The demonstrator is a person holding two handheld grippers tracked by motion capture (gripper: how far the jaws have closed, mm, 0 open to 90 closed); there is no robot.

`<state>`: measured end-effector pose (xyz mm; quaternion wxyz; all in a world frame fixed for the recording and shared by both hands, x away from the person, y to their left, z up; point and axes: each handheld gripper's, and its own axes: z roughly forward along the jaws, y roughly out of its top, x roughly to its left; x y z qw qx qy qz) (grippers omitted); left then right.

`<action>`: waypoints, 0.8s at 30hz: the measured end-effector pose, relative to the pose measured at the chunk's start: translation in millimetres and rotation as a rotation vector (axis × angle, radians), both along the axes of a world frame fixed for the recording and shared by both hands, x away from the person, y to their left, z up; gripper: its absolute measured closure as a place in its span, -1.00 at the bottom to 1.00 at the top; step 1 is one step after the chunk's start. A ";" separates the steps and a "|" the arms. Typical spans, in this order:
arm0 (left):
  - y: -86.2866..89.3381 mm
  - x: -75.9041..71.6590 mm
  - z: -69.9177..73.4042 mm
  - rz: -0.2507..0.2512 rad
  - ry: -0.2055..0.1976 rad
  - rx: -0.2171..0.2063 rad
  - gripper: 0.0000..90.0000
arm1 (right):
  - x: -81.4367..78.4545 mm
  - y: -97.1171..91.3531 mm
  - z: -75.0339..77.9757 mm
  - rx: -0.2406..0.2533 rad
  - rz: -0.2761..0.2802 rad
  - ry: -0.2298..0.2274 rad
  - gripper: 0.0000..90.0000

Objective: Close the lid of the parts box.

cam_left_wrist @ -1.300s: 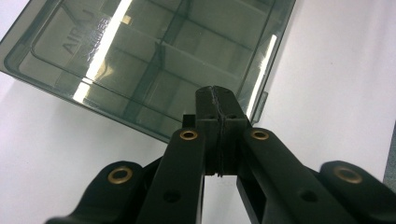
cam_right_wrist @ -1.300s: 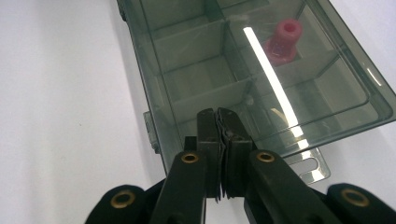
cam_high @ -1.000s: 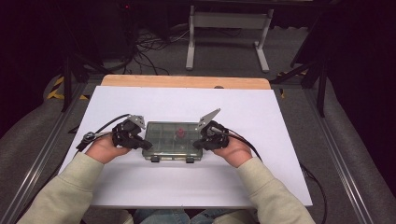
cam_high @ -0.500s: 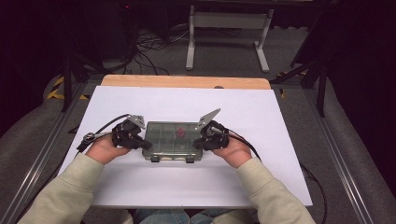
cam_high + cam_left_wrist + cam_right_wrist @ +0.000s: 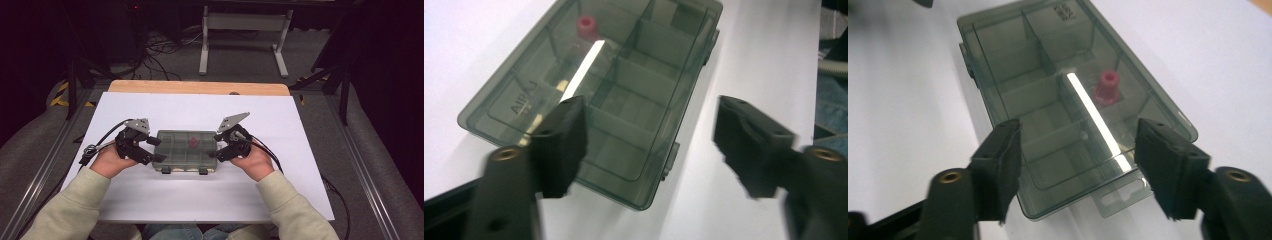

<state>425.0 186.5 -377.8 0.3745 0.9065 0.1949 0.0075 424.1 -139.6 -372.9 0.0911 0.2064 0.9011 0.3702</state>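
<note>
Both grippers, left gripper (image 5: pixel 154 149) and right gripper (image 5: pixel 216 145), are just opening their jaws at the ends of the compartment box (image 5: pixel 186 149) sitting closed on the counter (image 5: pixel 300 130), gripping nothing, likely releasing it.

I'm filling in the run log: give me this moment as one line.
left gripper: open, jaws just opening, at box end | right gripper: open, jaws just opening, at other end | box: lid shut, on table | pink piece: inside
</note>
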 end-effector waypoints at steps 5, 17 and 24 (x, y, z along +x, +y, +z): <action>0.7 -6.2 4.7 0.039 -0.051 -0.035 -0.82 | -4.7 -4.2 7.5 0.046 -0.006 -0.042 -0.59; 6.6 -16.7 13.6 0.057 -0.100 -0.144 -1.00 | -14.1 -16.0 19.4 0.146 -0.020 -0.104 -1.00; 13.4 -22.3 11.8 0.073 -0.130 -0.229 -1.00 | -22.6 -27.6 21.9 0.203 -0.013 -0.147 -1.00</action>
